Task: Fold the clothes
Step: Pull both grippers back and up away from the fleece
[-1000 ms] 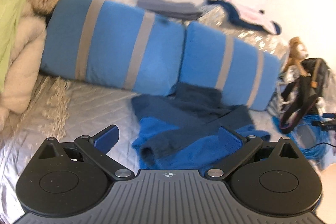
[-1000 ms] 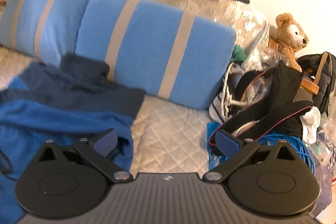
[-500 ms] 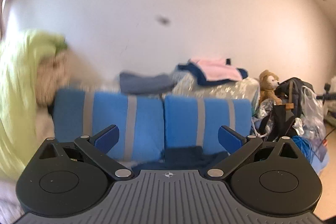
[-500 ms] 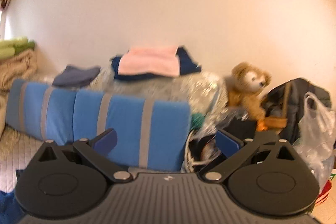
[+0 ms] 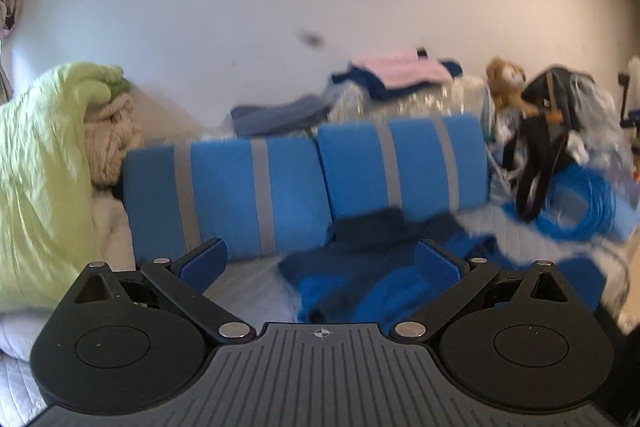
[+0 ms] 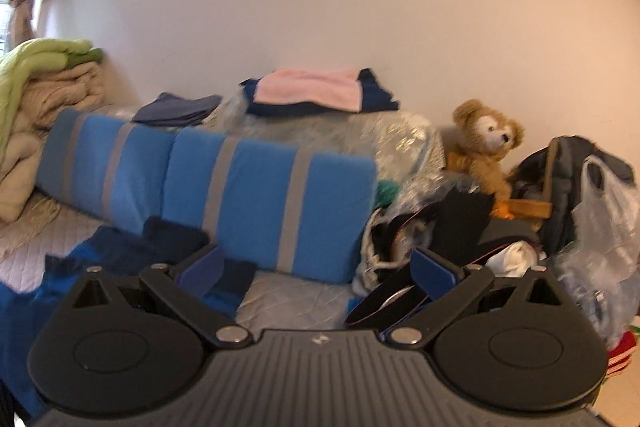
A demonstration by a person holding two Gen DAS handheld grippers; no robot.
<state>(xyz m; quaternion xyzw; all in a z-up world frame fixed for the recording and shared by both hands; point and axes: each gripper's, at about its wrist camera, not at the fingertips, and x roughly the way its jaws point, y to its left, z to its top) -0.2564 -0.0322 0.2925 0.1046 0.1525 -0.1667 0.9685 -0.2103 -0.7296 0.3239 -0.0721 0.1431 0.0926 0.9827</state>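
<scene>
The left claw [image 5: 320, 263] was held wide apart, nothing between its blue pads, and was raised above the bed rather than touching anything. Just beyond and below it, the blue garment [image 5: 360, 287] was seen lying crumpled on the quilted bed [image 5: 248, 287], its darker navy part bunched against the foot of the striped blue cushions [image 5: 304, 187]. The right claw [image 6: 316, 269] was likewise spread wide and empty, aimed further right, so that only an edge of the same garment [image 6: 120, 251] was caught at its lower left, with bare quilt directly ahead.

Further out, folded clothes [image 6: 320, 93] were stacked on a covered heap behind the cushions, and a teddy bear [image 6: 486, 143], bags and a coil of blue cable [image 5: 576, 203] were crowded at the right. Piled blankets [image 5: 44, 179] were seen at the left.

The step in hand was judged to be the approach: the garment had not yet been gripped or laid flat, so folding proper appeared unstarted. For the next move, both claws would need to be lowered onto the garment, two opposite edges or corners pinched, and the cloth spread smooth on the open quilt before any fold was made. The left view was blurred, so the garment's kind could not be told.
</scene>
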